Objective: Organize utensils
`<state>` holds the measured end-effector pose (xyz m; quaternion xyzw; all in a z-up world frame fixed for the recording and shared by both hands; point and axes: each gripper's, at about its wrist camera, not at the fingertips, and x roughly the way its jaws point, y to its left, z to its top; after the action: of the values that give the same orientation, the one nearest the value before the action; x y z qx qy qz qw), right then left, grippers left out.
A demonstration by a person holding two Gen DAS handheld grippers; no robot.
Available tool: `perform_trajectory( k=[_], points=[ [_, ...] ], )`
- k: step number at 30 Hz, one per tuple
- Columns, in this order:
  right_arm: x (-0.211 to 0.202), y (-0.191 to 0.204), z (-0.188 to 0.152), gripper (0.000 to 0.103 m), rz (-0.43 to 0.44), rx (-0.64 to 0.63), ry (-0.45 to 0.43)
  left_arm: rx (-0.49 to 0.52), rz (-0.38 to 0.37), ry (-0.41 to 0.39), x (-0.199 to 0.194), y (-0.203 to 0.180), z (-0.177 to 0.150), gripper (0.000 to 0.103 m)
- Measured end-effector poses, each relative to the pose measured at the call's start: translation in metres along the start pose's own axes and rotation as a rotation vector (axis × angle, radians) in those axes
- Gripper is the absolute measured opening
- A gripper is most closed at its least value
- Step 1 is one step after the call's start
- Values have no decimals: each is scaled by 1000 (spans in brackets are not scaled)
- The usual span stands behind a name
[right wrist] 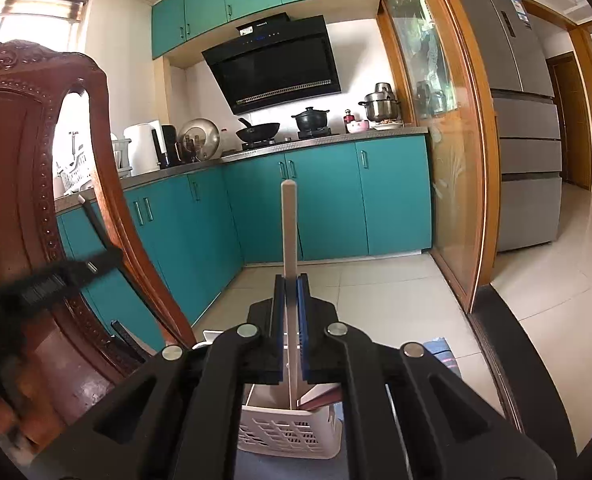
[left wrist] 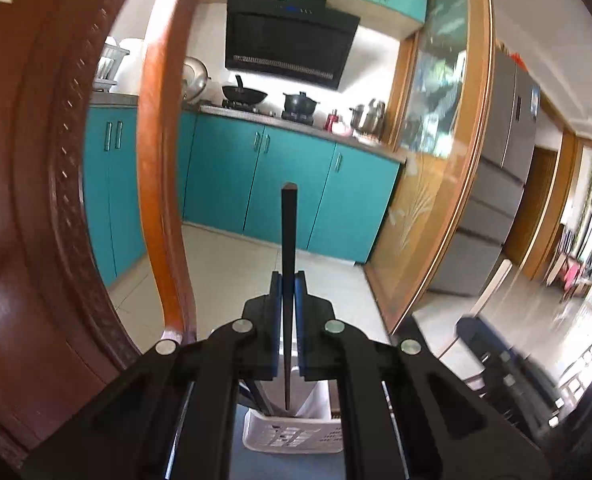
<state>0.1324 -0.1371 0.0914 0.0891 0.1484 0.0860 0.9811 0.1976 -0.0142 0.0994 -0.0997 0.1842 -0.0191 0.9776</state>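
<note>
Black chopstick (left wrist: pixel 288 280) clamped in left gripper (left wrist: pixel 288 284), pale one (right wrist: pixel 290 264) in right gripper (right wrist: pixel 290 286); both hang over the basket (right wrist: pixel 284 436) at 6 o'clock, ready for lowering in.

We see bright daylight from the window (right wrist: pixel 40 16), motion blur in the left view, fisheye-bent, dark-vignetted edges.

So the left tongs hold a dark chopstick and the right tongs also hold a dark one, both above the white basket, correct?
Not quite: the right tongs hold a pale, cream-coloured stick, as the right wrist view shows. The left tongs do hold the dark chopstick, both above the white basket.
</note>
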Motion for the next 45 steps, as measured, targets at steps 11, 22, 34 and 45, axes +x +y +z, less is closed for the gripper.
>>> perform_trajectory(
  k=[11, 22, 34, 45],
  points=[
    [-30, -6, 10, 46, 13, 26, -77, 15, -32, -40, -25, 8, -9, 34],
    [-98, -15, -42, 91, -76, -80, -153, 67, 58, -46, -91, 34, -73, 83],
    [-122, -13, -107, 100, -148, -143, 20, 181, 105, -43, -143, 26, -124, 99],
    [-128, -9, -114, 100, -144, -148, 43, 258, 131, -20, -147, 13, -141, 99]
  ],
)
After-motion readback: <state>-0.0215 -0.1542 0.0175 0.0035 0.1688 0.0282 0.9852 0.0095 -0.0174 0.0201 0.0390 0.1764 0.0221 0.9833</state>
